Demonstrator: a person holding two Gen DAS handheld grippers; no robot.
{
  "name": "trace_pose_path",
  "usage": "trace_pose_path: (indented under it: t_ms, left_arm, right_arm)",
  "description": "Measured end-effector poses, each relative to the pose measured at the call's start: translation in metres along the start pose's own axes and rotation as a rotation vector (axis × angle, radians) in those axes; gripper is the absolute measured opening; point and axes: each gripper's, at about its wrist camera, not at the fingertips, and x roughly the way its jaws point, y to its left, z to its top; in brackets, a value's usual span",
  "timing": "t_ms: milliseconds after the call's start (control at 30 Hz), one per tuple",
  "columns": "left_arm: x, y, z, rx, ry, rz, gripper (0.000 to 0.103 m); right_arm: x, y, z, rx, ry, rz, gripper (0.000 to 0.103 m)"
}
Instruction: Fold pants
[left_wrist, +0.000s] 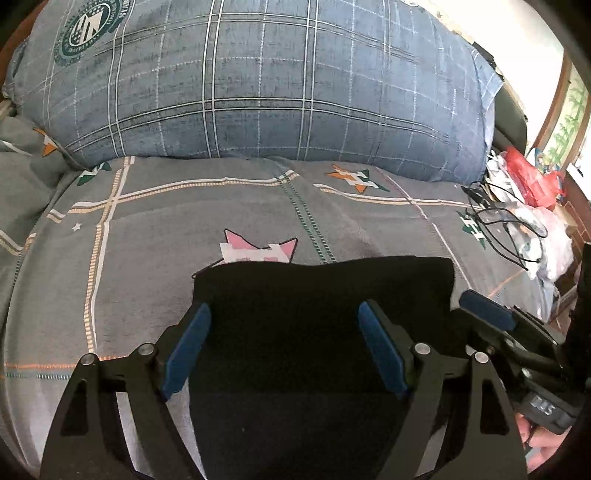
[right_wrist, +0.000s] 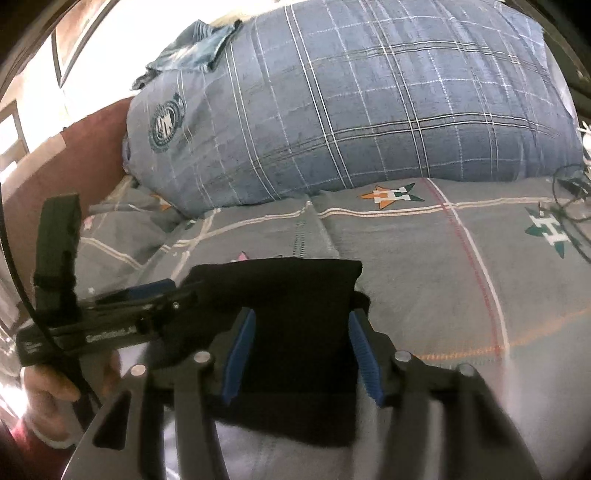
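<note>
The black pants (left_wrist: 314, 295) lie folded into a compact dark rectangle on the grey patterned bedsheet (left_wrist: 147, 240). My left gripper (left_wrist: 284, 314) is open, its blue pads spread wide over the pants' left part. My right gripper (right_wrist: 301, 325) is open too, its pads straddling the pants (right_wrist: 295, 295) near their right edge. In the left wrist view the right gripper (left_wrist: 487, 306) shows at the pants' right edge. In the right wrist view the left gripper (right_wrist: 147, 291) shows at the pants' left edge. Neither gripper holds any cloth.
A large blue plaid pillow (left_wrist: 258, 81) lies across the back of the bed. A pink and white item (left_wrist: 258, 251) peeks out behind the pants. Black cables (left_wrist: 495, 225) and bags (left_wrist: 532, 181) clutter the right side. A dark red headboard (right_wrist: 55, 158) stands at the left.
</note>
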Motion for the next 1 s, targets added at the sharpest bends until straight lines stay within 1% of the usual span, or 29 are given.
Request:
trace_pose_path:
  t_ms: [67, 167, 200, 233, 267, 367, 433, 500, 567, 633, 700, 733, 767, 800, 833, 867, 1000]
  left_arm:
    - [0.002, 0.0, 0.002, -0.003, -0.003, 0.01, 0.083]
    - [0.006, -0.001, 0.004, -0.014, -0.004, 0.014, 0.085]
    - [0.007, -0.001, 0.003, -0.013, -0.005, 0.018, 0.085]
    - [0.008, -0.001, 0.003, -0.01, -0.006, 0.021, 0.085]
    - [0.01, -0.002, 0.002, -0.006, -0.009, 0.027, 0.086]
    - [0.015, -0.005, -0.001, 0.012, -0.013, 0.039, 0.09]
    - [0.015, -0.008, -0.004, 0.035, -0.028, 0.054, 0.09]
    - [0.011, -0.006, -0.005, 0.034, -0.035, 0.046, 0.09]
    - [0.006, -0.001, -0.006, 0.014, -0.032, 0.023, 0.09]
    - [-0.002, 0.006, -0.007, -0.021, -0.033, -0.003, 0.09]
    - [-0.008, 0.01, -0.01, -0.033, -0.033, -0.005, 0.09]
    - [-0.011, 0.011, -0.012, -0.032, -0.034, -0.003, 0.09]
    - [-0.013, 0.012, -0.014, -0.029, -0.036, -0.001, 0.09]
    - [-0.016, 0.013, -0.016, -0.024, -0.039, 0.005, 0.09]
    - [-0.018, 0.013, -0.019, -0.015, -0.04, 0.017, 0.09]
    - [-0.02, 0.014, -0.021, -0.008, -0.04, 0.03, 0.09]
    - [-0.024, 0.015, -0.027, -0.001, -0.052, 0.042, 0.09]
  right_arm:
    - [0.011, -0.004, 0.003, -0.013, 0.014, -0.003, 0.025]
    - [0.022, -0.013, 0.004, -0.016, 0.023, 0.0, 0.009]
    - [0.025, -0.016, 0.003, -0.016, 0.023, -0.002, 0.008]
    - [0.026, -0.018, 0.003, -0.012, 0.023, -0.007, 0.004]
    - [0.029, -0.02, 0.001, -0.007, 0.026, -0.009, 0.003]
    - [0.031, -0.021, -0.002, -0.012, 0.023, -0.011, 0.003]
    - [0.03, -0.021, -0.002, -0.013, 0.02, -0.014, 0.003]
    - [0.026, -0.026, -0.003, 0.021, 0.018, -0.001, 0.003]
    - [0.021, -0.03, -0.003, 0.048, 0.016, 0.0, 0.013]
    - [0.014, -0.033, -0.003, 0.069, 0.013, -0.001, 0.013]
    - [0.006, -0.034, -0.002, 0.081, -0.005, 0.003, 0.014]
    - [0.003, -0.034, -0.001, 0.087, -0.012, 0.003, 0.02]
    - [-0.002, -0.032, -0.001, 0.096, -0.021, 0.011, 0.033]
    - [-0.005, -0.031, -0.001, 0.104, -0.026, 0.022, 0.04]
    - [-0.007, -0.03, -0.001, 0.109, -0.028, 0.031, 0.053]
    - [-0.01, -0.027, -0.002, 0.114, -0.029, 0.037, 0.057]
    - [-0.015, -0.017, -0.006, 0.099, -0.005, 0.031, 0.057]
